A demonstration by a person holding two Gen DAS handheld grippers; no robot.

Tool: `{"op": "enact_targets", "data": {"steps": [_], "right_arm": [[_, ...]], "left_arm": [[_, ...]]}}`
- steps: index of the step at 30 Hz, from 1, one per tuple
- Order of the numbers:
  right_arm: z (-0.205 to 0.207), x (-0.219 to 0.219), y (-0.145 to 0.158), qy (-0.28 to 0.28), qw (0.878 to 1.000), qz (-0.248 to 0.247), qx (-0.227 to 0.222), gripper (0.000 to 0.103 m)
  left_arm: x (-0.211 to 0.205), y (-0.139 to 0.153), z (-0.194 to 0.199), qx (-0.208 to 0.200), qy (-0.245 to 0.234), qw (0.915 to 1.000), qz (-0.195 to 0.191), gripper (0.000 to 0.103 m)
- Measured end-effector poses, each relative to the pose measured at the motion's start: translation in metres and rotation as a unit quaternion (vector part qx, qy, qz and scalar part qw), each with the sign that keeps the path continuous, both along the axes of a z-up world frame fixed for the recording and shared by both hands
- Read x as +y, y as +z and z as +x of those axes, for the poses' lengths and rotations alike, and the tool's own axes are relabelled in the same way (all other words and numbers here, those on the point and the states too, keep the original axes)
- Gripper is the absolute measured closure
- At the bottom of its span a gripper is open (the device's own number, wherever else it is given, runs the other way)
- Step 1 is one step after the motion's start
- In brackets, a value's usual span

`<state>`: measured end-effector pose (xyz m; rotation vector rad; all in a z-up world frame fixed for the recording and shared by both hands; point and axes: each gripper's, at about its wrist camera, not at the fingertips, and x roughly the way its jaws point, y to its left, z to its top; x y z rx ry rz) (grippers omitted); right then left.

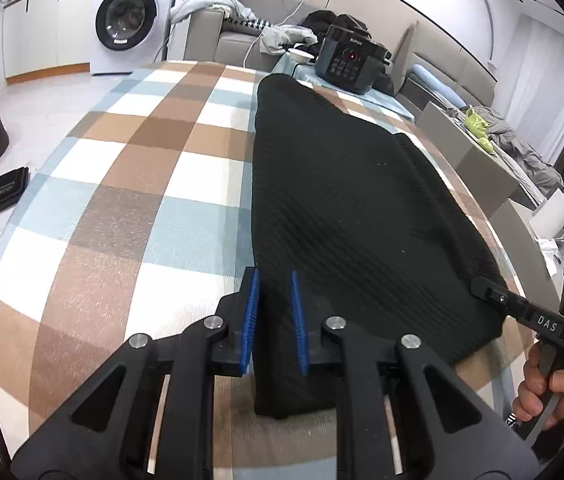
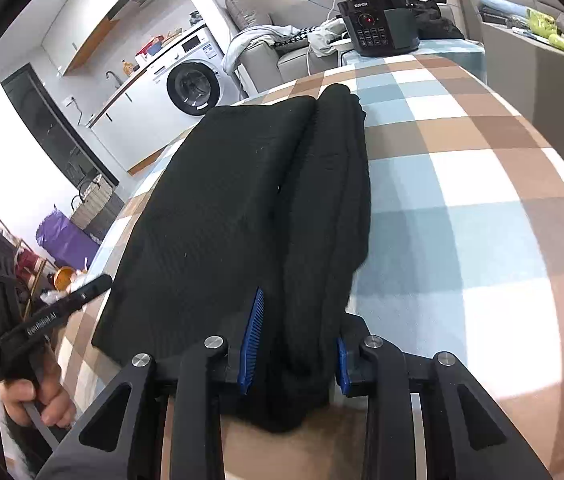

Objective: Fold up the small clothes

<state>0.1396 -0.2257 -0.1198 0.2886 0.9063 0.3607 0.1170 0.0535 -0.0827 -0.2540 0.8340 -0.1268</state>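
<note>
Left wrist view: the left gripper (image 1: 275, 320) clamps the near left corner of the black knit garment (image 1: 354, 208), which lies lengthwise on the checked tablecloth (image 1: 142, 184). The ribbed cloth looks soft, limp and light, best held at its corners.

Right wrist view: the right gripper (image 2: 296, 344) pinches the bunched, doubled right edge of the garment (image 2: 222, 208) near its hem.

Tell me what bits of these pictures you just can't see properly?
- Left wrist view: the near corner of the black garment sits between the left gripper pads; the linkage hides the hem.
- Right wrist view: the right gripper covers the bunched near edge, so the layers there cannot be counted.
- Both views: the cooker buttons are too small to read.
- The checked tablecloth near edge is cut off by the frame.
</note>
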Motion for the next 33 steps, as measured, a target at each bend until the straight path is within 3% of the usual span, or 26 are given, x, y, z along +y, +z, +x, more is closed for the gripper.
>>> {"op": "enact_targets", "data": {"steps": [5,8,11,18,19,20,21,23,26,30,33], "right_arm": [[-0.020,-0.005,0.011,-0.026,0.999,-0.028,-0.030,0.073],[-0.033,-0.013,0.026,-0.051,0.996,-0.033,-0.064,0.073],[-0.038,-0.013,0.036,-0.035,0.996,-0.009,-0.077,0.073],[-0.024,0.013,0.005,0.017,1.000,-0.002,-0.025,0.072],[-0.022,0.016,-0.001,0.015,1.000,-0.006,-0.023,0.078],[-0.023,0.018,-0.001,0.017,0.999,-0.010,-0.029,0.093],[-0.024,0.019,0.001,0.024,0.999,-0.005,-0.034,0.097],[-0.029,0.021,0.012,0.030,0.998,-0.001,-0.056,0.098],[-0.024,0.019,-0.002,0.019,0.999,-0.021,-0.023,0.098],[-0.029,0.016,-0.002,0.017,0.999,-0.019,-0.022,0.098],[-0.038,0.013,0.003,0.019,0.999,-0.019,-0.027,0.091]], "left_arm": [[-0.018,0.007,-0.017,-0.013,-0.026,0.9995,0.015,0.085],[-0.032,0.010,-0.025,-0.022,-0.049,0.9984,0.020,0.073],[-0.046,0.008,-0.029,-0.022,-0.072,0.9968,0.027,0.061],[-0.055,-0.006,-0.032,-0.002,-0.088,0.9956,0.033,0.060],[-0.054,-0.007,-0.032,-0.002,-0.088,0.9955,0.032,0.060],[-0.054,-0.007,-0.032,-0.001,-0.089,0.9955,0.033,0.060],[-0.054,-0.007,-0.033,-0.001,-0.088,0.9955,0.034,0.060],[-0.052,-0.006,-0.033,-0.002,-0.088,0.9955,0.033,0.060],[-0.049,-0.009,-0.032,0.001,-0.087,0.9958,0.027,0.060],[-0.049,-0.008,-0.035,0.000,-0.086,0.9957,0.034,0.060],[-0.048,-0.005,-0.039,-0.004,-0.083,0.9958,0.039,0.060]]}}
